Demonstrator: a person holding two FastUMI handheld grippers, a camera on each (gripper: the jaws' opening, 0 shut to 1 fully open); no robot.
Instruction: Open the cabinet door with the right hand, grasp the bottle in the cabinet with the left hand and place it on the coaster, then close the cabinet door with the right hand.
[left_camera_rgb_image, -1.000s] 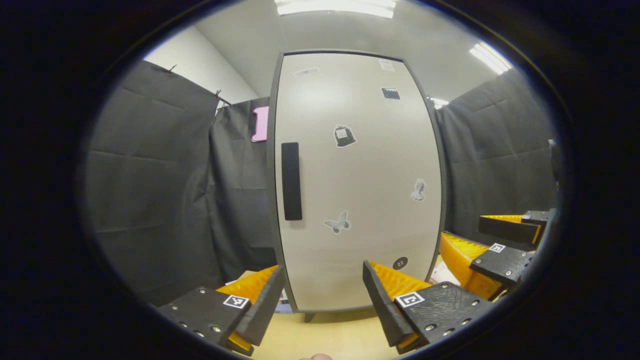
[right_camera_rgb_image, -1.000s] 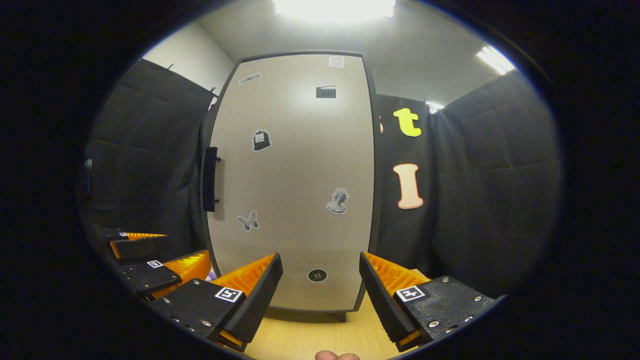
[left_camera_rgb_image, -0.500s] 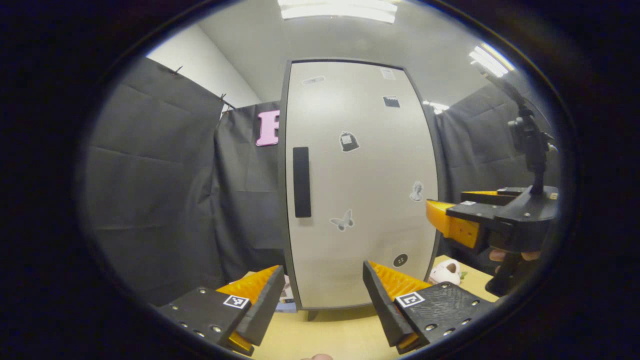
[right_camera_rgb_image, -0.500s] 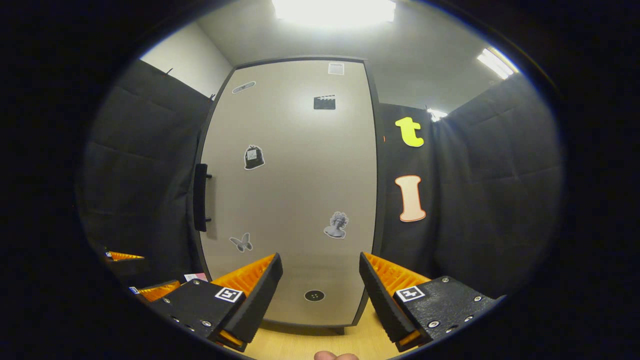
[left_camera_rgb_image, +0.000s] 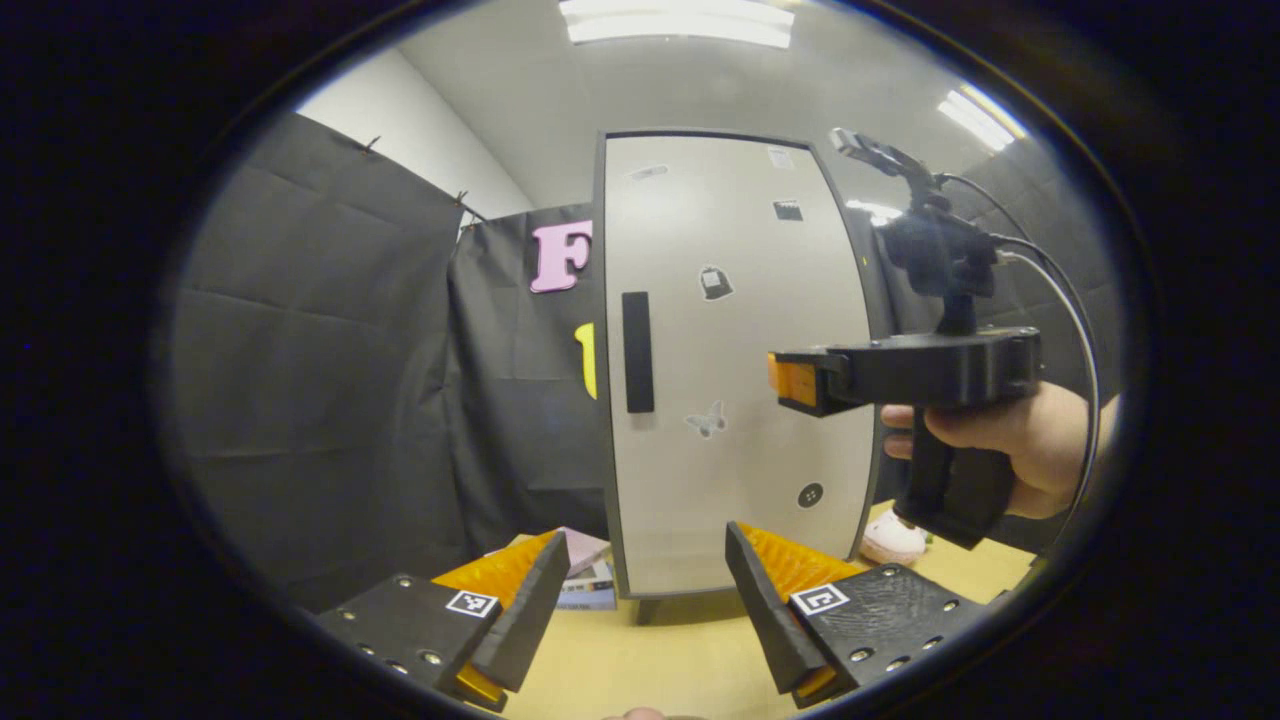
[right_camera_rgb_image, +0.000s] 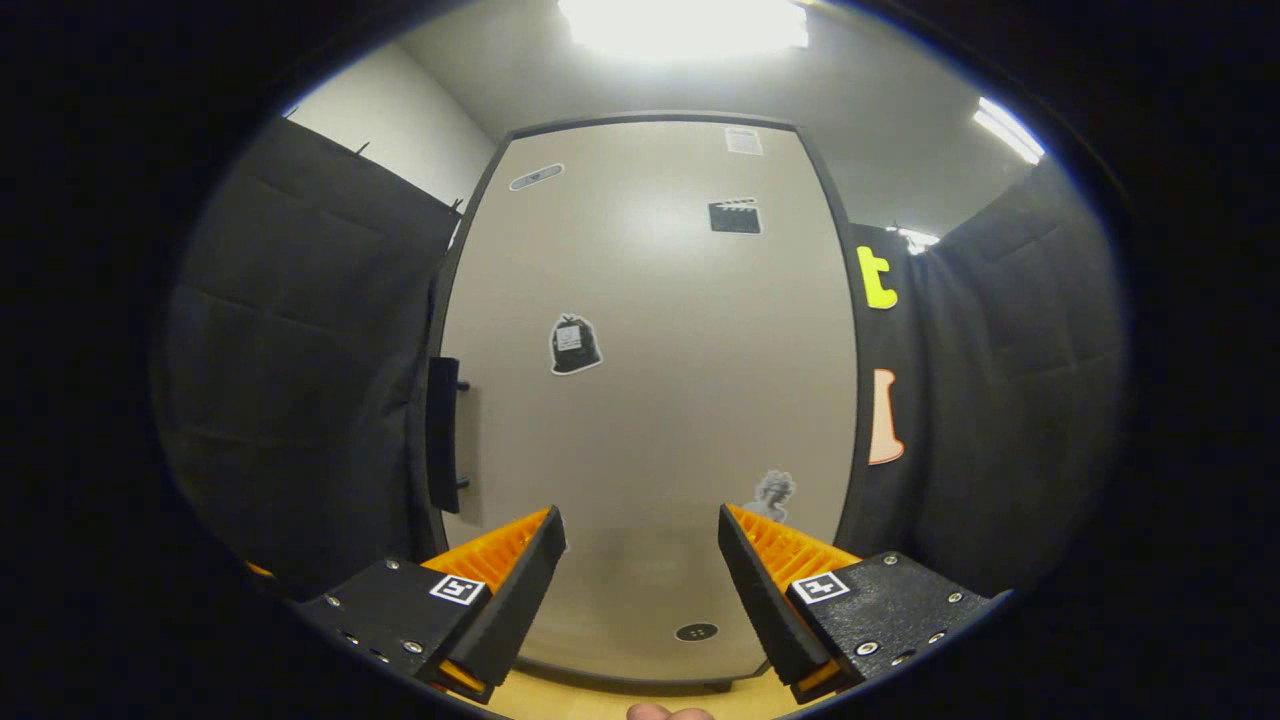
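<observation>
The cabinet door (right_camera_rgb_image: 650, 400) is not opened yet (handle (right_camera_rgb_image: 443, 435) untouched), and both the right gripper (right_camera_rgb_image: 640, 590) and left gripper (left_camera_rgb_image: 640, 600) have empty, wide-open jaws.

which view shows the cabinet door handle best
The left gripper view: the black door handle faces the camera whole, beside the left edge of the shut cabinet door. The right gripper view catches it edge-on.

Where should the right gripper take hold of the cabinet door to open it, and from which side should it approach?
Probably the black vertical handle near the cabinet door's left edge. It stands off the panel on two short posts, leaving a gap behind the bar. The open right gripper should approach from the front, shifted left, closing across the bar.
</observation>
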